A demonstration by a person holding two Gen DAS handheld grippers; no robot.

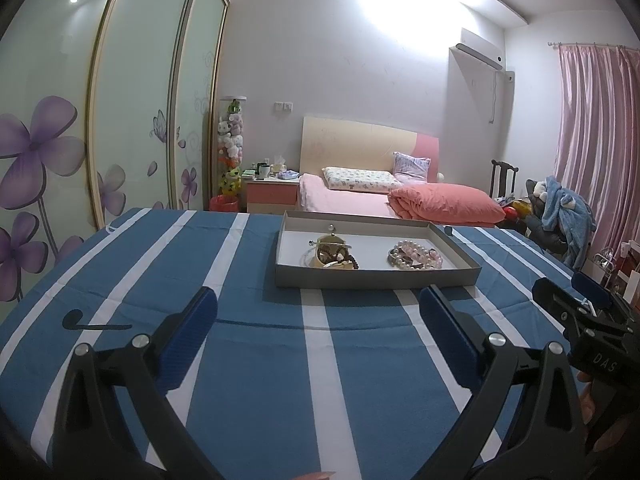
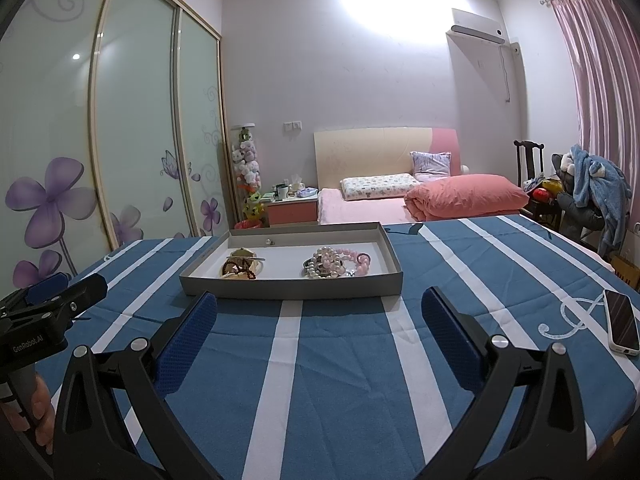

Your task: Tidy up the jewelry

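Note:
A shallow grey tray [image 1: 372,278] [image 2: 288,290] with a white floor rests on the blue-and-white striped cloth, ahead of both grippers. Inside on the left lies a heap of gold and brown jewelry [image 1: 331,254] [image 2: 240,267]. On the right is a pile of pink and white bead bracelets [image 1: 416,255] [image 2: 334,263]. A small pearl piece [image 1: 331,227] [image 2: 269,242] sits by the far wall. My left gripper [image 1: 318,312] stands open short of the tray, holding nothing. My right gripper [image 2: 319,312] is also open and empty.
A phone [image 2: 621,322] lies on the cloth at the right. The right gripper's body [image 1: 576,320] shows at the right edge of the left wrist view; the left gripper's body [image 2: 52,308] and a hand [image 2: 40,408] show at the left of the right one. A bed [image 1: 400,196] lies beyond the table.

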